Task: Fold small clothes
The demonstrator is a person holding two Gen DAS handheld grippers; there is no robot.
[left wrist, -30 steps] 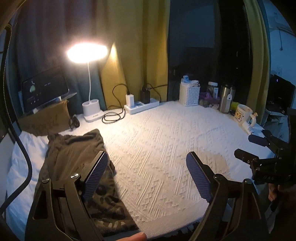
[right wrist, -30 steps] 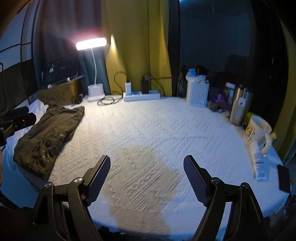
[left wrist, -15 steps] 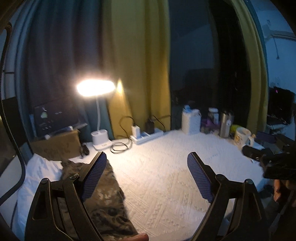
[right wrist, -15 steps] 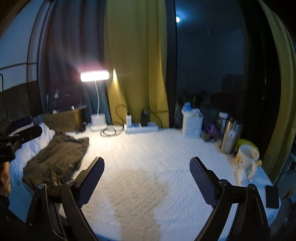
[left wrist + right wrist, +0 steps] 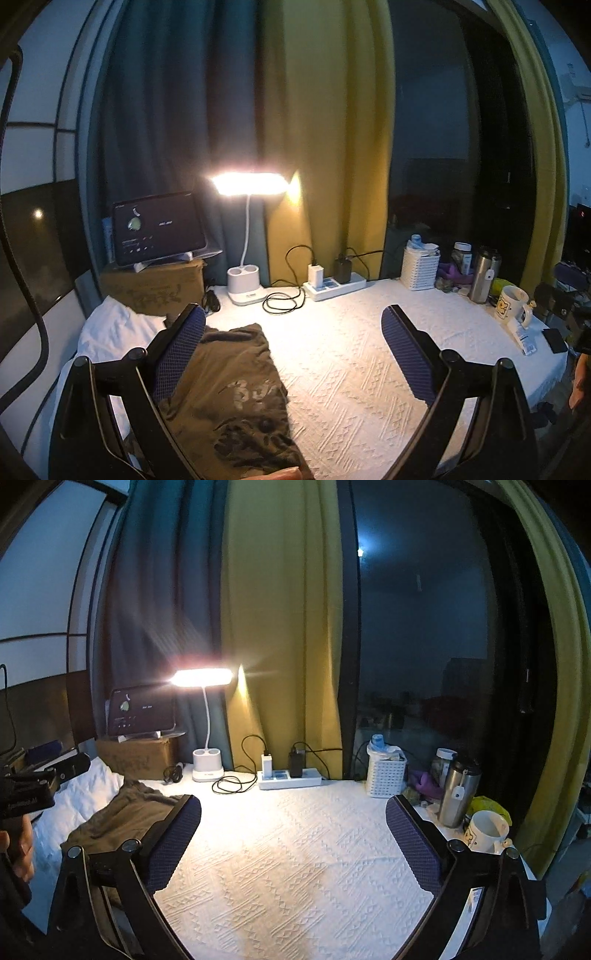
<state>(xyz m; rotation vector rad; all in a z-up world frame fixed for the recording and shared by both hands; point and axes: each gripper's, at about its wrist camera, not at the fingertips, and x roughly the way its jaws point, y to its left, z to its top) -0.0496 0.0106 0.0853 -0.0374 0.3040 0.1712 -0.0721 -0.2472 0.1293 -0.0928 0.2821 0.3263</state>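
An olive-brown garment [image 5: 236, 387] with a pale print lies folded at the left of the white textured tabletop [image 5: 351, 350]. The right wrist view shows the garment [image 5: 122, 812] at the left too. My left gripper [image 5: 293, 321] hovers above the table, its left finger over the garment's edge. Its jaws are opening and nothing is between them. My right gripper [image 5: 293, 805] hangs over the bare cloth [image 5: 295, 849], jaws opening and empty. The left gripper [image 5: 37, 775], held by a hand, shows at the left edge of the right wrist view.
At the back stand a lit desk lamp [image 5: 247, 184], a tablet [image 5: 159, 229] on a cardboard box, a power strip [image 5: 334, 286] with a coiled cable, and a white basket [image 5: 419, 267]. A steel flask [image 5: 484, 275], a mug [image 5: 511, 308] and a phone [image 5: 554, 339] sit at the right.
Both grippers rose and tipped upward, so the table sits lower in both views and more curtain shows. Both pairs of jaws spread a little wider. The garment stayed put.
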